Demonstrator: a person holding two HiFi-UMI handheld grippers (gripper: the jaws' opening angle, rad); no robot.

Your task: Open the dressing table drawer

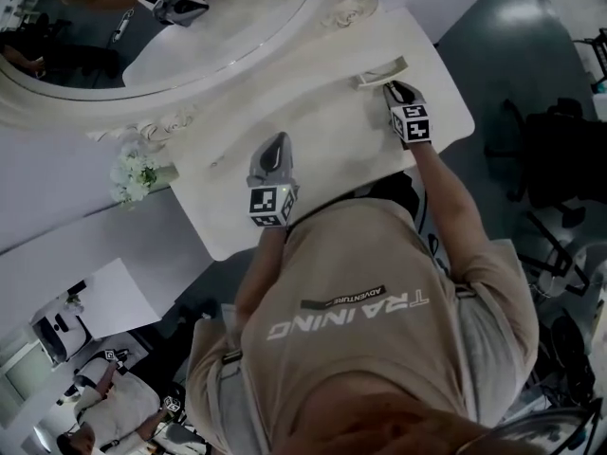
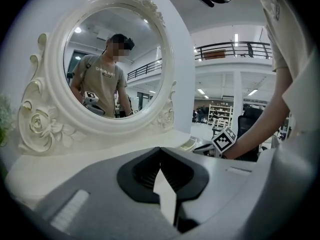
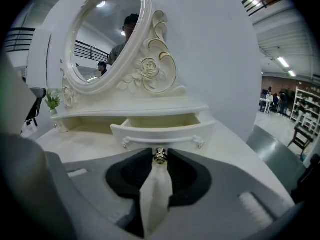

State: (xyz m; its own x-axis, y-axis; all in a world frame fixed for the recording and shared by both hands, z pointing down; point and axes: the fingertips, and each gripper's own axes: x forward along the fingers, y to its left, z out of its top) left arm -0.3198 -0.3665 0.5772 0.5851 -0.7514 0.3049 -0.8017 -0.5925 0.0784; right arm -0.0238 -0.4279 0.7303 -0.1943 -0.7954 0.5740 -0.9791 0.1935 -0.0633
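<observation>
The white dressing table (image 1: 322, 136) has a small drawer (image 3: 162, 128) under its mirror shelf, and it stands pulled partly out with its hollow inside showing. In the head view the drawer (image 1: 381, 71) is at the table's right end. My right gripper (image 3: 160, 157) is shut on the drawer's small metal knob (image 3: 160, 155), which sits between the jaw tips. It shows in the head view (image 1: 396, 90) touching the drawer front. My left gripper (image 1: 275, 146) hovers over the middle of the tabletop, jaws together and empty (image 2: 160, 150).
An oval mirror (image 1: 190, 27) in a carved white frame stands along the table's back and reflects a person and the left gripper. A small pot of white flowers (image 1: 133, 173) sits at the table's left end. Office chairs and the dark floor lie to the right.
</observation>
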